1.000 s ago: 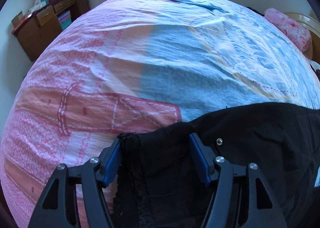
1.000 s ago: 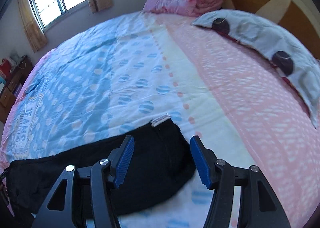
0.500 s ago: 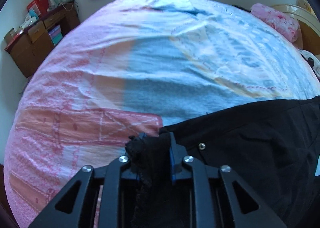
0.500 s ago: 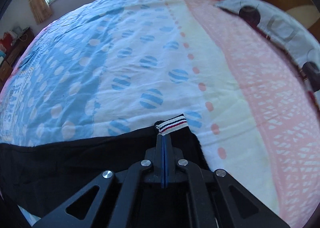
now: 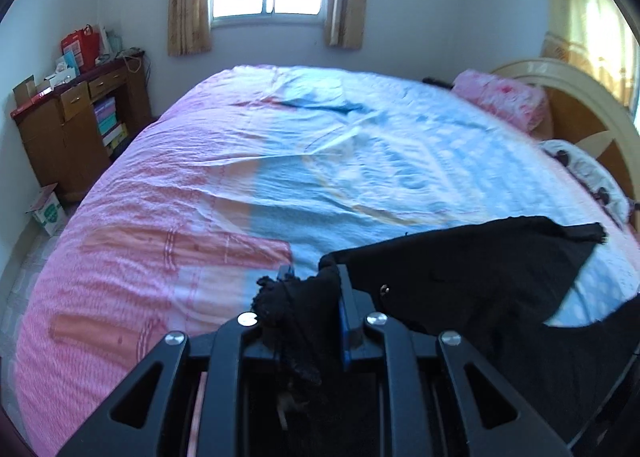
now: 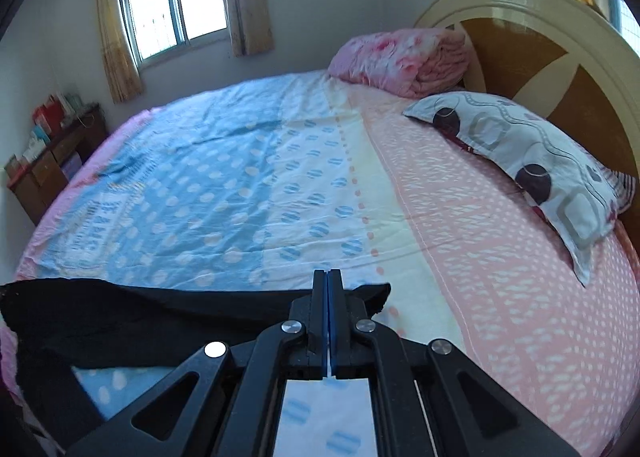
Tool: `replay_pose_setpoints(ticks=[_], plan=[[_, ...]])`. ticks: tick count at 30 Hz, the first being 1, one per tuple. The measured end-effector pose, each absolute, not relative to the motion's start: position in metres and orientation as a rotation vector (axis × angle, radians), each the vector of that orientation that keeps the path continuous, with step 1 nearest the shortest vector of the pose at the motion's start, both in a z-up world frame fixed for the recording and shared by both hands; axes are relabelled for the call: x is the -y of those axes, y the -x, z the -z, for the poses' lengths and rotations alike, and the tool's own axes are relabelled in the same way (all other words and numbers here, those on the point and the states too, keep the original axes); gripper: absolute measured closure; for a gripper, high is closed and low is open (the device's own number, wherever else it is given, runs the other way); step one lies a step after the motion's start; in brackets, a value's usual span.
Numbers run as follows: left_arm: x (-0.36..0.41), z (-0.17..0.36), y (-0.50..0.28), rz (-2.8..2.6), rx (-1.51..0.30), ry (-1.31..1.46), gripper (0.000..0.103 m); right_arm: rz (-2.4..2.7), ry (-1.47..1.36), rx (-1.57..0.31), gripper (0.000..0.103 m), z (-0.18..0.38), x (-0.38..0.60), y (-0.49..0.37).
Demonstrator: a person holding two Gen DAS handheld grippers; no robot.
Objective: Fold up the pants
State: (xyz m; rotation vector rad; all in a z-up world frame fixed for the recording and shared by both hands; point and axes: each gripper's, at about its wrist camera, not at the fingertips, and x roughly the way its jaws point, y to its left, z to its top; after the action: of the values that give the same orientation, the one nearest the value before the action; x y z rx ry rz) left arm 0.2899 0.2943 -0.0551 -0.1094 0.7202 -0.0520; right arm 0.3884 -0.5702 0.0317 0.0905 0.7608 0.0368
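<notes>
The black pants [image 5: 472,281] hang lifted above the pink and blue bedsheet [image 5: 280,161]. My left gripper [image 5: 312,277] is shut on a bunched corner of the pants near a small metal button [image 5: 384,289]. In the right wrist view the pants [image 6: 140,313] stretch as a dark band to the left. My right gripper [image 6: 327,277] is shut on the other end of the pants, whose edge [image 6: 372,293] pokes out beside the fingers.
A folded pink quilt [image 6: 404,57] and a patterned pillow [image 6: 528,161] lie by the wooden headboard [image 6: 560,57]. A wooden cabinet [image 5: 76,125] with boxes stands at the left wall. A cardboard box [image 5: 48,209] sits on the floor beside the bed.
Both grippers closed on the ends of the pants, then lifted them off the bed. The views have tilted up, so the window and walls now show.
</notes>
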Motion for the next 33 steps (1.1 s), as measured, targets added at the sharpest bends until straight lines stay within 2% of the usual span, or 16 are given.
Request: replay_pose_setpoints(ticks=[5, 7, 8, 9, 14, 16, 17, 18, 19, 21, 27, 31, 33], plan=[[-0.294, 0.076, -0.271, 0.068, -0.748, 0.134, 0.083, -0.083, -0.123, -0.865, 0.101, -0.006, 0.570, -0.372], [-0.295, 0.082, -0.270, 0.063, -0.747, 0.163, 0.083, -0.080, -0.172, -0.929, 0.072, 0.011, 0.572, -0.386], [-0.294, 0.083, -0.269, 0.063, -0.746, 0.169, 0.083, -0.070, -0.200, -0.963, 0.036, 0.023, 0.572, -0.397], [-0.292, 0.084, -0.268, 0.062, -0.744, 0.170, 0.083, -0.042, -0.215, -0.964, 0.030, 0.032, 0.573, -0.407], [-0.291, 0.085, -0.269, 0.065, -0.748, 0.153, 0.083, 0.046, -0.295, -1.044, 0.030, 0.070, 0.587, -0.450], [-0.294, 0.086, -0.271, 0.065, -0.752, 0.158, 0.083, 0.078, -0.310, -1.081, 0.034, 0.088, 0.589, -0.466], [-0.295, 0.086, -0.272, 0.063, -0.756, 0.159, 0.083, 0.078, -0.313, -1.100, 0.048, 0.097, 0.589, -0.472], [-0.295, 0.087, -0.273, 0.062, -0.757, 0.159, 0.083, 0.073, -0.320, -1.118, 0.070, 0.104, 0.588, -0.477], [-0.296, 0.086, -0.275, 0.060, -0.758, 0.159, 0.083, 0.091, -0.304, -1.133, 0.081, 0.110, 0.587, -0.481], [-0.296, 0.085, -0.275, 0.061, -0.757, 0.156, 0.083, 0.106, -0.245, -1.122, 0.091, 0.111, 0.582, -0.482], [-0.304, 0.068, -0.259, 0.089, -0.704, 0.150, 0.083, 0.005, -0.188, -0.939, 0.094, 0.029, 0.577, -0.421], [-0.317, 0.061, -0.228, 0.104, -0.653, 0.162, 0.082, -0.051, -0.166, -0.829, 0.094, -0.032, 0.587, -0.335], [-0.325, 0.066, -0.208, 0.117, -0.632, 0.171, 0.082, -0.044, -0.153, -0.814, 0.094, -0.045, 0.598, -0.289]])
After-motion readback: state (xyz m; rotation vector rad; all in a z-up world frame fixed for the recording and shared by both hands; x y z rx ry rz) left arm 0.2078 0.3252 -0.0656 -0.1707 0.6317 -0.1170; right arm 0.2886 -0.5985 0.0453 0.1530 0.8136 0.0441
